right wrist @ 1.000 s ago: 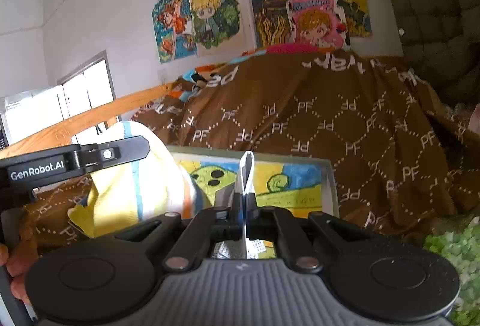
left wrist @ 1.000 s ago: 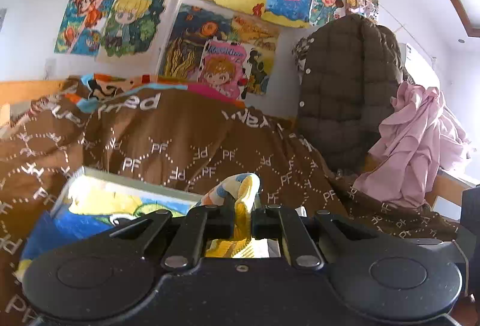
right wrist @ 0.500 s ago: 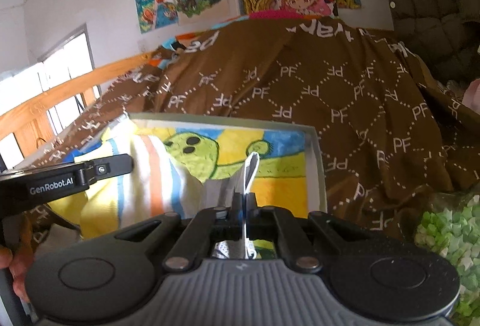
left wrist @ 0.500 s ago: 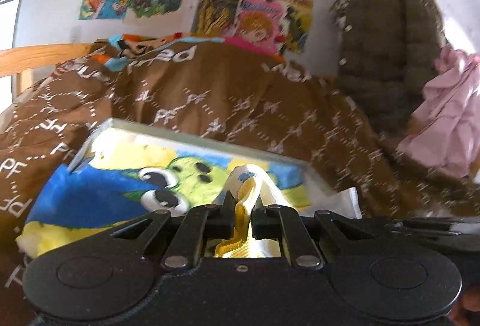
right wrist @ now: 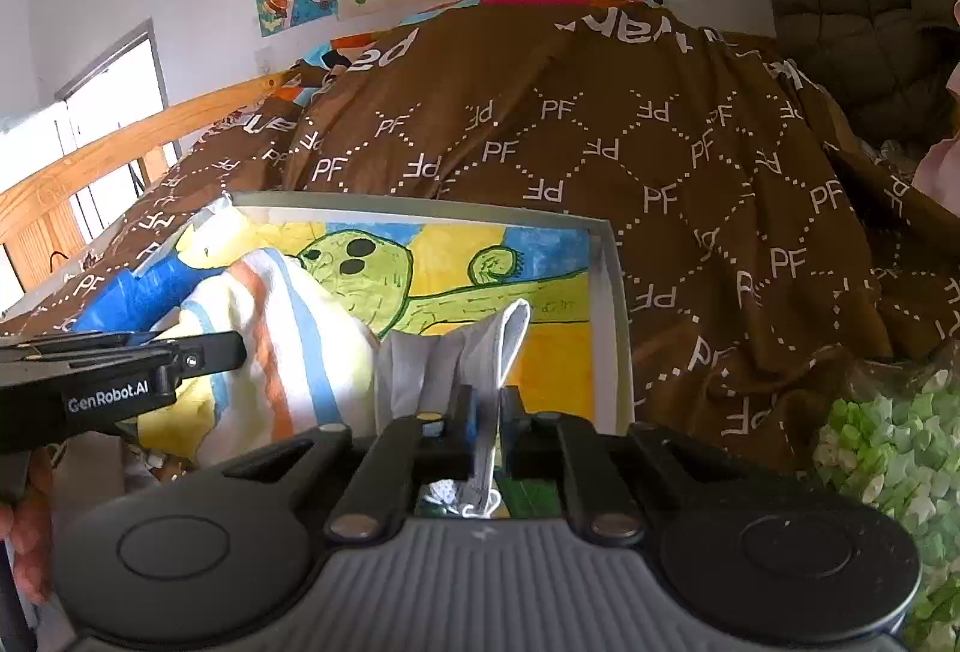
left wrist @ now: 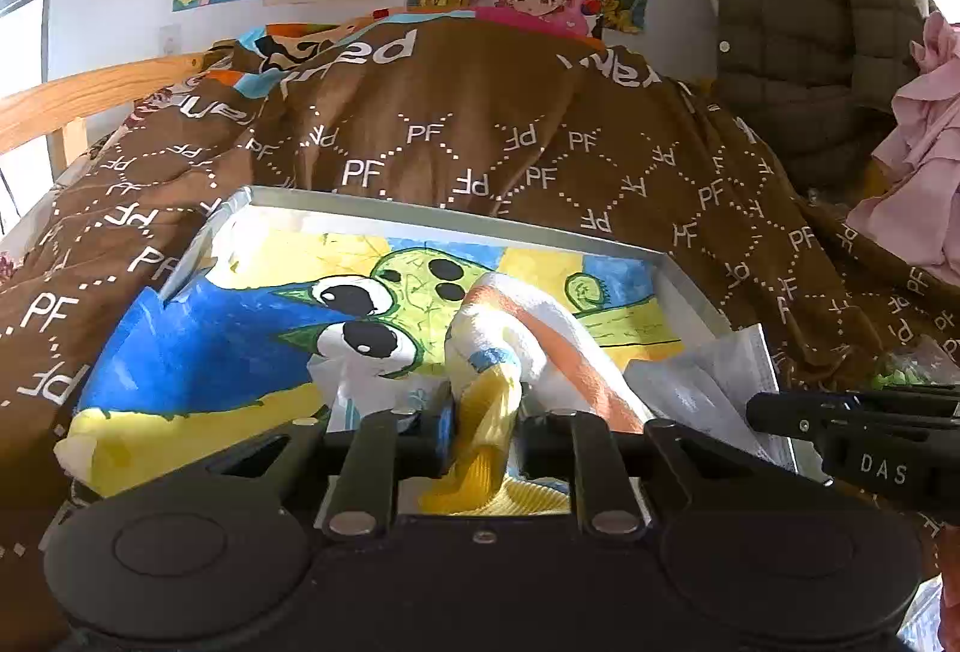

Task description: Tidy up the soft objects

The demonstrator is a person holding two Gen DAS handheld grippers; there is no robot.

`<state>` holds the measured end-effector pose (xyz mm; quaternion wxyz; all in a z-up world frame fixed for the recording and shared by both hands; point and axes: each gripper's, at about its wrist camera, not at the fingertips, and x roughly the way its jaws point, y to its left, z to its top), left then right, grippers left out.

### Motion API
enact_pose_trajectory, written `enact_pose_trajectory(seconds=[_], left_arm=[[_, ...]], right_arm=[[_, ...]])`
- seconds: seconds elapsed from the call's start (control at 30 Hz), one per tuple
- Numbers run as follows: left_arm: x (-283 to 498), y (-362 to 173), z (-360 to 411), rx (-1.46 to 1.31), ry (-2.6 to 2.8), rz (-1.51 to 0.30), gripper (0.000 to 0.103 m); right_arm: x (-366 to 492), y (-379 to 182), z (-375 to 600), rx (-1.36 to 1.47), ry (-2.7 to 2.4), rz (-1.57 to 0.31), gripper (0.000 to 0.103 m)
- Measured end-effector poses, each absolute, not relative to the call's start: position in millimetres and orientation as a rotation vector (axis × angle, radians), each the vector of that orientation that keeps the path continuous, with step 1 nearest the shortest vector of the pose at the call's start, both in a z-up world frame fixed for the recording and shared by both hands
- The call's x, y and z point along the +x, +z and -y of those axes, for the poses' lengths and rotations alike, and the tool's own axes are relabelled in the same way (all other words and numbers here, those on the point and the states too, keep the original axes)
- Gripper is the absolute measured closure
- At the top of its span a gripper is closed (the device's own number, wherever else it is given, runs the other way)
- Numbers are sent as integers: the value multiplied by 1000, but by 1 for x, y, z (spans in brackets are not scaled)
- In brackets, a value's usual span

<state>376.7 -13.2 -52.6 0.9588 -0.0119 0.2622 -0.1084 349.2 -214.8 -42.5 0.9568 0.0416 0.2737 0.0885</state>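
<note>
Brown PF-print blanket [left wrist: 480,142] covers the bed; shallow white tray [right wrist: 612,292] with a cartoon picture inside sits on it. Striped towel [left wrist: 528,334] already down in the tray, left gripper [left wrist: 483,436] jaws opening, cloth still between them. Pale face mask [right wrist: 480,352] also in the tray, right gripper [right wrist: 483,418] jaws just opening around it. Looks like release stage; green scraps [right wrist: 888,448] beside the tray untouched.

Tray's [left wrist: 456,217] near edge — and the towel's [left wrist: 540,334] lower end — hidden behind gripper body.
</note>
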Motion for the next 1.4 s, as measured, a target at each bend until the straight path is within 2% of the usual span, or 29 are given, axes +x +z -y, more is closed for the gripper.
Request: enact_pose_trajectory(seconds=[0.17,0.23,0.3,0.37,0.43,0.53,0.67,0.93,1.0,1.4], left_arm=[[372,-48,14,-21,-191,-518,58],[369,-46,15,-13,-183,-507,44],[365,-42,16,-7,-174,-492,37],[361,-37,16,-5,-170,-482,34],[356,-31,17,-11,-169,-470,29],[345,-22,16,-17,-170,-421,21],[328,-12,13,-18,-155,-369,19],[287,14,8,-80,-123,-283,4],[275,22,10,-80,-122,-252,3],[202,56,14,-85,-101,-116,1]], right_arm=[[349,-41,217,90,176,-554,87],[348,-40,218,95,174,-552,76],[346,-37,219,103,173,-544,71],[343,-33,221,112,172,-530,65],[340,-29,224,120,169,-517,52],[333,-20,229,137,162,-488,40],[320,-7,234,145,152,-444,28],[280,26,242,129,141,-308,3],[267,33,242,111,132,-261,0],[198,65,250,93,101,-55,0]])
